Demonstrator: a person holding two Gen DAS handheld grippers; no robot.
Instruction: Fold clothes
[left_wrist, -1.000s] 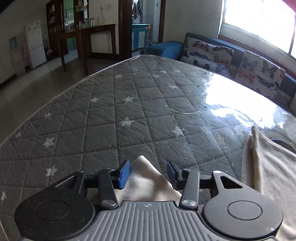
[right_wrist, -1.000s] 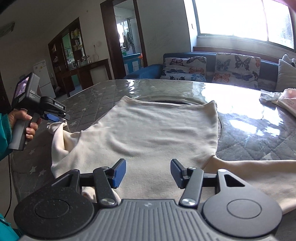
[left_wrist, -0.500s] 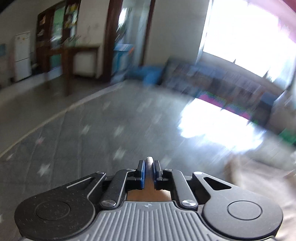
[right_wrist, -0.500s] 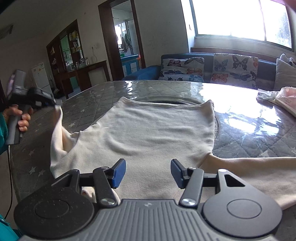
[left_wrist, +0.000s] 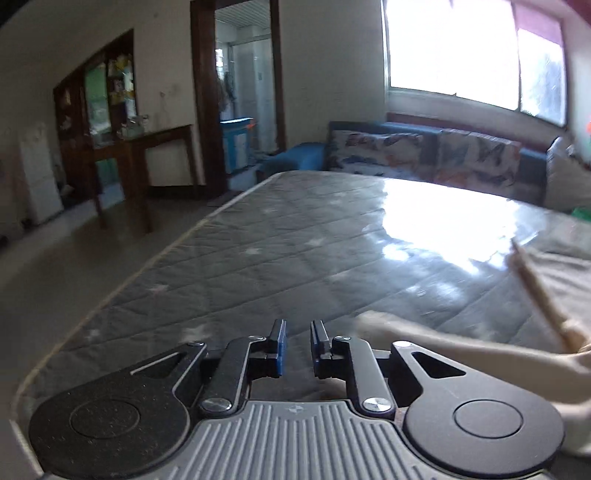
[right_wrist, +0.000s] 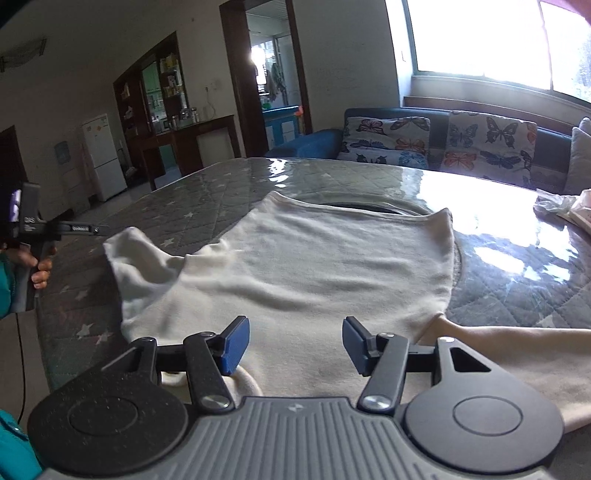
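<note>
A cream long-sleeved garment (right_wrist: 314, 258) lies spread on the quilted star-pattern tabletop (left_wrist: 295, 240). Its left sleeve (right_wrist: 136, 254) rests crumpled on the surface, free of any grip; in the left wrist view that cloth (left_wrist: 461, 350) lies to the right of my left gripper (left_wrist: 297, 328). The left jaws stand a narrow gap apart and are opening, with only tabletop between them. In the right wrist view the left gripper (right_wrist: 85, 229) hangs left of the sleeve, apart from it. My right gripper (right_wrist: 295, 328) hovers low over the garment's near edge, open and widening slightly, holding nothing. The other sleeve (right_wrist: 517, 354) runs off right.
A person's hand (right_wrist: 37, 273) with a teal sleeve holds the left gripper at the table's left edge. Folded pale clothes (right_wrist: 565, 206) sit at the far right. A sofa with butterfly cushions (right_wrist: 443, 144) stands behind the table; a wooden side table (left_wrist: 147, 147) is across the floor.
The left gripper shut on the sleeve, lifted it, then let go and drew away to the left. The sleeve now lies loose on the tabletop. The right gripper has kept still.
</note>
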